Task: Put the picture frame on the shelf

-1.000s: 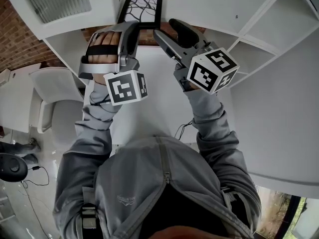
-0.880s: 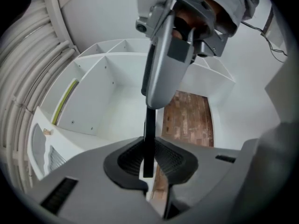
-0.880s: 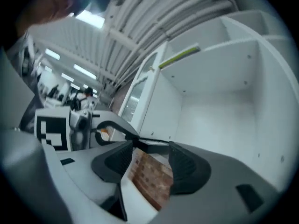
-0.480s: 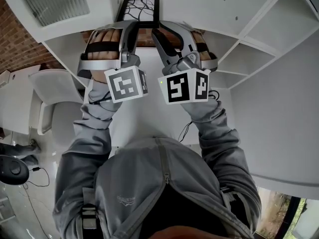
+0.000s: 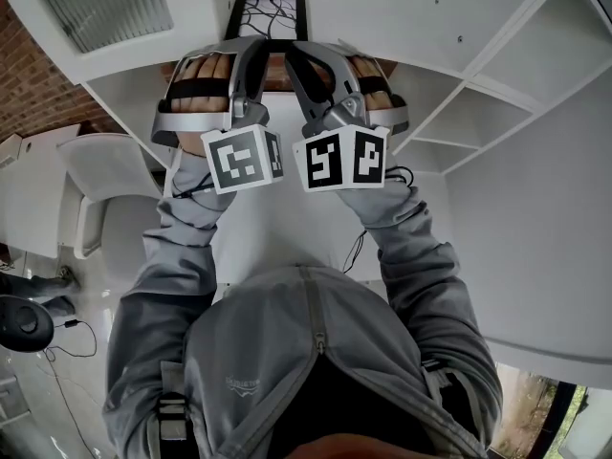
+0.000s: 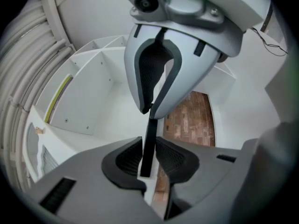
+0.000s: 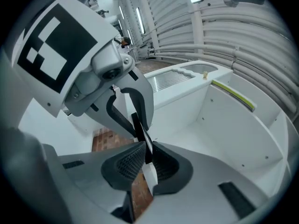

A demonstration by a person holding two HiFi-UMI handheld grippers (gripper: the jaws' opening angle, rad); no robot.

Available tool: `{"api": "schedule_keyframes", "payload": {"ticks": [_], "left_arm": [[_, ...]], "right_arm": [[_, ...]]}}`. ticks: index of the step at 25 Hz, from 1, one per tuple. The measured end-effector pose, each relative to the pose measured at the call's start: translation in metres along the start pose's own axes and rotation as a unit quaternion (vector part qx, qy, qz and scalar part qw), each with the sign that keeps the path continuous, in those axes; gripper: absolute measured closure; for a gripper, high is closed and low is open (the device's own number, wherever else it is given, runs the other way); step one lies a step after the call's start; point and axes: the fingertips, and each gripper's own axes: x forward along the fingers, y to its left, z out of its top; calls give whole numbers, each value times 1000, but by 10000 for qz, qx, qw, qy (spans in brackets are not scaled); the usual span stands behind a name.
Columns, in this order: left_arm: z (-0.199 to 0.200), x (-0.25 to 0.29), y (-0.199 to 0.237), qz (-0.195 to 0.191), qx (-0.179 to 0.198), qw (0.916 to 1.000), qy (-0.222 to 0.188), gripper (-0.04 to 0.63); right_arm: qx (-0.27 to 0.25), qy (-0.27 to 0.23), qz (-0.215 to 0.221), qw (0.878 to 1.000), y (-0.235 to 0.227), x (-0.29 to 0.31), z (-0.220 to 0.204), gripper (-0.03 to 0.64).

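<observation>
The picture frame [image 5: 269,17] is black with a white branch print and stands upright, lifted in front of the white shelf unit [image 5: 497,84]. My left gripper [image 5: 252,48] holds its lower edge. In the left gripper view the frame [image 6: 147,146] shows edge-on between the pads, which still touch it while the jaws are opening. My right gripper [image 5: 293,52] is close beside the left one on the same edge. Its jaws are closing, and the pads press on the frame [image 7: 141,136]. The two grippers' tips nearly meet.
Open white shelf compartments [image 7: 224,120] lie ahead and to the right. A white table top [image 5: 287,228] is below my arms. A white chair [image 5: 105,189] stands at the left over a brick-pattern floor [image 5: 38,75].
My right gripper has swung in from the right, turned, and closed on the frame's lower edge next to the left gripper. The frame and left gripper have hardly moved.
</observation>
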Motion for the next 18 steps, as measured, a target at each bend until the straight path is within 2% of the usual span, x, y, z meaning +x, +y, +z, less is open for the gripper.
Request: {"api": "schedule_keyframes", "payload": {"ticks": [4, 7, 9, 10, 18], "left_arm": [[9, -16, 4, 176, -397, 9981, -438, 479], [13, -29, 11, 456, -688, 9942, -689, 489], [9, -32, 12, 611, -813, 9923, -701, 566], [6, -32, 11, 646, -841, 9921, -676, 575], [0, -17, -3, 424, -934, 9934, -516, 581]], "right_arm": [[87, 21, -60, 9999, 0, 3, -3, 555], [87, 23, -85, 9999, 1, 7, -3, 555], [112, 52, -102, 9999, 2, 10, -5, 555], [132, 73, -103, 9998, 2, 11, -6, 555], [178, 259, -124, 9994, 2, 23, -11, 555]]}}
